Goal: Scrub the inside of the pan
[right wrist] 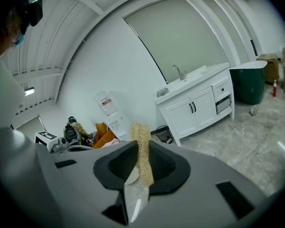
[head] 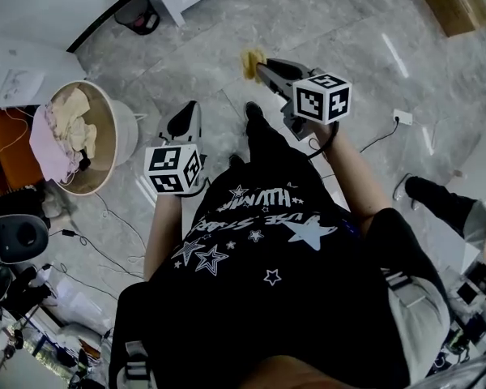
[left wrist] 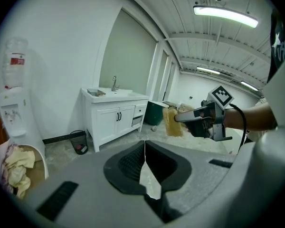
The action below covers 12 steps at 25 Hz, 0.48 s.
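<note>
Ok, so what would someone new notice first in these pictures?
The yellow scrub sponge stands out first, clamped in the right gripper and held out above the marble floor. Beside it the left gripper is shut and empty. A round basket of cloths stands at the left.

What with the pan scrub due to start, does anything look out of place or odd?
No pan shows in any view. The right gripper is shut on a yellow scrubber, the left gripper shut on nothing, both held in the air above the floor. Loose cables trail across it.
</note>
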{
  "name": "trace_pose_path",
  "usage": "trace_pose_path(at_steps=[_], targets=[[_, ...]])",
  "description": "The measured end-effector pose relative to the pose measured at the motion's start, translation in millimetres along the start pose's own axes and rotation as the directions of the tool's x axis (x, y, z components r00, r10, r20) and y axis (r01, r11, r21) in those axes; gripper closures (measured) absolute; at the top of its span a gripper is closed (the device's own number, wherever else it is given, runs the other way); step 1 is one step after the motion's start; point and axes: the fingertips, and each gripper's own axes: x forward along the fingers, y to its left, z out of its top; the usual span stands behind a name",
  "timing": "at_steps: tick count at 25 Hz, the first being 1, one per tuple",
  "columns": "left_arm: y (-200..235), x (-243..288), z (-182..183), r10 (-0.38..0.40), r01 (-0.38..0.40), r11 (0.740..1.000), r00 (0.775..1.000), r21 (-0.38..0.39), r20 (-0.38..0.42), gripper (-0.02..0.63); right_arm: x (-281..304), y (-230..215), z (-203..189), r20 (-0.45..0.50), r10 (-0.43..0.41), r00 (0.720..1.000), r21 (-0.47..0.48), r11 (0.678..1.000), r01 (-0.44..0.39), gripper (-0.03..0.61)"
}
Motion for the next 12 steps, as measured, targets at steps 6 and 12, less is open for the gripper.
trace_pose_path(at_steps=[6,12], targets=[[30,34,14,0.049,-0.050,0.998,0.999,-0.047,-0.024,0.602,33,-21,36,-0.013,0.049,0.999,-0.006,0.999,-0.049,0.506],[48,84,61,0.085,-0.085,0.994,0.996,-0.064,0.000,0.601,57,-60,91,-0.005,0.082,0.997,-0.012,0.997,-0.082,0.506]])
